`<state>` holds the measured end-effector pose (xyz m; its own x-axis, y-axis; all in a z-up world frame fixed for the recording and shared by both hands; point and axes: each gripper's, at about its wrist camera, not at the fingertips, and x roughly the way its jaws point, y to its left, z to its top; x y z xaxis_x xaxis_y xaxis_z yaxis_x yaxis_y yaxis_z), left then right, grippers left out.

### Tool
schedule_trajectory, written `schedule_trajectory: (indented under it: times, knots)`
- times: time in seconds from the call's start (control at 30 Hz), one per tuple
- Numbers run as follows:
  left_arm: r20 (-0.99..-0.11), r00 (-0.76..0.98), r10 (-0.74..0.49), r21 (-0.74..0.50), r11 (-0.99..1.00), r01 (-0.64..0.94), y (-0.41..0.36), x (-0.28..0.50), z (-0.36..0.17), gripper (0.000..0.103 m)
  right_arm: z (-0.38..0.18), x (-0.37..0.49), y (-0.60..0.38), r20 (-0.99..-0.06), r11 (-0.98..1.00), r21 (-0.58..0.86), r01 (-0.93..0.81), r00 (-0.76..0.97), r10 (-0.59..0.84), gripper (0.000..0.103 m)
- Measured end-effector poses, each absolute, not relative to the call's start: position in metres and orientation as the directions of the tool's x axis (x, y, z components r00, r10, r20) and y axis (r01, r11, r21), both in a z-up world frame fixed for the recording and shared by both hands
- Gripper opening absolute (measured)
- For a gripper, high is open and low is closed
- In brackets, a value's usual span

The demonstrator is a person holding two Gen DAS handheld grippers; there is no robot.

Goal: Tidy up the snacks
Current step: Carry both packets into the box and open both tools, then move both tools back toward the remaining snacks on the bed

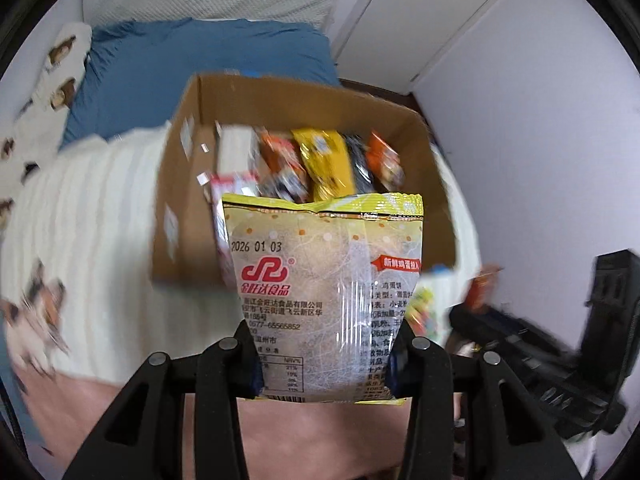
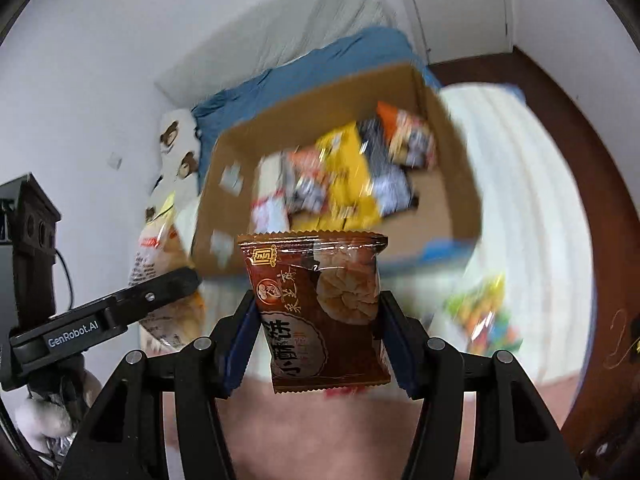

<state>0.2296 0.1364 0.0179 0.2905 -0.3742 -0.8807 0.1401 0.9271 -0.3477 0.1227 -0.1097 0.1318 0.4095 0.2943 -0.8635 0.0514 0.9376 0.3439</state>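
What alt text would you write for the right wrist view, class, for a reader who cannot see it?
The right gripper holds a brown pastry packet upright above a bed. Beyond it sits an open cardboard box of blurred snack packets on a white blanket. At the left, the left gripper holds a pale packet.

Yellow packet (image 1: 324, 296) stands upright, its lower sides pinched, clear front panel with a red logo and the date 2026 01 03 printed near the top, crimped yellow seal above. Brown packet (image 2: 320, 312) is upright too, tilted slightly, held by its sides, showing a round pastry picture and large white characters. Beyond both sits the open cardboard box (image 1: 434, 184) on a white ribbed blanket, flaps up. Inside it, blurred packets stand in a row: white, orange, a yellow one (image 1: 326, 164), black, orange again. More loose snacks (image 2: 486, 316) lie on the blanket beside the box.
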Motion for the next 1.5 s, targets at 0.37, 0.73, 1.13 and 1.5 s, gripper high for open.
schedule_trajectory:
  times: [0.37, 0.73, 1.13, 1.5]
  knots:
    - [-0.978, 0.172, -0.118, -0.103, 0.99, 0.092, 0.142, 0.318, -0.051, 0.04, 0.087, 0.232, -0.135, -0.938, 0.973, 0.194, 0.127, 0.313, 0.146, 0.061]
    - [-0.985, 0.08, -0.152, -0.151, 0.988, 0.022, 0.16, 0.332, -0.099, 0.08, 0.028, 0.253, -0.133, -0.977, 0.978, 0.156, 0.136, 0.17, 0.132, 0.098]
    - [-0.978, 0.135, -0.157, -0.157, 0.988, 0.009, 0.154, 0.32, -0.079, 0.091, 0.03, 0.249, -0.129, -0.978, 0.986, 0.122, 0.113, 0.182, 0.101, 0.098]
    - [-0.942, 0.311, -0.124, -0.114, 0.992, 0.051, 0.142, 0.283, -0.034, 0.091, 0.056, 0.219, -0.103, -0.965, 0.998, 0.051, 0.045, 0.261, 0.037, 0.098]
